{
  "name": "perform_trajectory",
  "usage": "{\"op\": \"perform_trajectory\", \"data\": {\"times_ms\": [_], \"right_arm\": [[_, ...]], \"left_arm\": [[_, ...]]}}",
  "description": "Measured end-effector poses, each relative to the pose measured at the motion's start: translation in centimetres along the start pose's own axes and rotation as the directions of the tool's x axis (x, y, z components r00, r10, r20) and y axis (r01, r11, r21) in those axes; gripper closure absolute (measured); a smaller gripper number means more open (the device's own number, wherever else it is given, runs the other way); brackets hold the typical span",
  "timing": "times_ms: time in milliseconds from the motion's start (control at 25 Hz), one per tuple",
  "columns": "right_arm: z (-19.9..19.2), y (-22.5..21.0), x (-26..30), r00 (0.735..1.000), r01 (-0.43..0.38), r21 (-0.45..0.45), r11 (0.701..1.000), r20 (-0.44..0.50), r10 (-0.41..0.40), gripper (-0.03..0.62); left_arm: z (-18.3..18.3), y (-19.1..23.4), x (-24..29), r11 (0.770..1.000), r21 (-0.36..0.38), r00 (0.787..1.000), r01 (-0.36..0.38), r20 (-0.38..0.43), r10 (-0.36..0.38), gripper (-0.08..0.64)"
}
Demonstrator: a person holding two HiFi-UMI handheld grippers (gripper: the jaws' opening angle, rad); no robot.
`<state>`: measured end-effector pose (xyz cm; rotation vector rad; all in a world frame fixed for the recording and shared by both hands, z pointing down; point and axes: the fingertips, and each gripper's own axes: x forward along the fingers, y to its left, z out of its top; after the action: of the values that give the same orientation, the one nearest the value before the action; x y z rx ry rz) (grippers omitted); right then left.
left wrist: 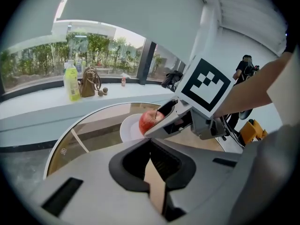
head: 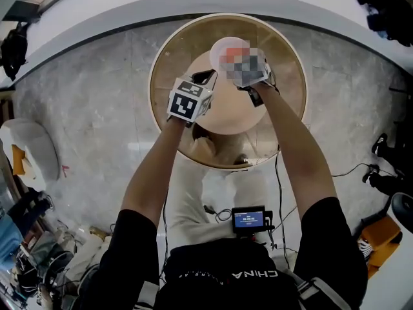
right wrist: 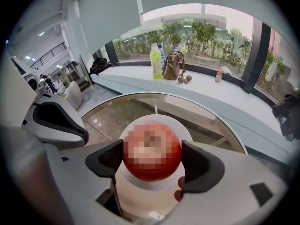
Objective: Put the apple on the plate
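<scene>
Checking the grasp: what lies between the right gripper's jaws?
The apple, clamped by the right gripper over the white plate; the right gripper view shows it.

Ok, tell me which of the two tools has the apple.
The right tool: its jaws clamp the red apple from both sides, over the white plate. The left tool is shut on nothing.

The person is wearing a black short-sleeved shirt (head: 219, 273); the light grey left gripper (left wrist: 151, 170) and right gripper (right wrist: 152, 159) are bearing black-and-white marker cubes (head: 189, 102).
</scene>
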<state>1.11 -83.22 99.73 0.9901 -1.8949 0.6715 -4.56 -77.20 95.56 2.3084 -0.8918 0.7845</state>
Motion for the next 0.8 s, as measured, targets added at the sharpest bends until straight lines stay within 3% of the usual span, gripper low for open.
{"op": "perform_trajectory", "data": {"times_ms": [240, 440, 640, 800], "right_arm": [[0.1, 0.7, 0.6, 1.000, 0.010, -0.029, 1.000, 0.029, -0.009, 0.184], [-1.0, 0.5, -2.3, 1.000, 0.014, 0.016, 1.000, 0.003, -0.014, 0.183], [-2.5, -0.5, -10.4, 0.999, 0.027, 0.114, 0.993, -0.024, -0.025, 0.185], [-2.2, 1.6, -19.2, 0.998, -0.055, 0.223, 0.973, 0.006, 0.055, 0.187]], "left_arm": [[-0.9, 0.3, -0.6, 1.000, 0.006, 1.000, -0.001, -0.009, 0.001, 0.543], [-0.7, -0.2, -2.9, 1.000, -0.006, 0.999, -0.027, -0.026, 0.027, 0.543], [0.9, -3.8, -8.0, 1.000, -0.005, 0.998, -0.009, -0.069, 0.009, 0.543], [2.7, -8.0, -14.6, 1.000, -0.027, 0.994, -0.007, -0.108, 0.004, 0.543]]}}
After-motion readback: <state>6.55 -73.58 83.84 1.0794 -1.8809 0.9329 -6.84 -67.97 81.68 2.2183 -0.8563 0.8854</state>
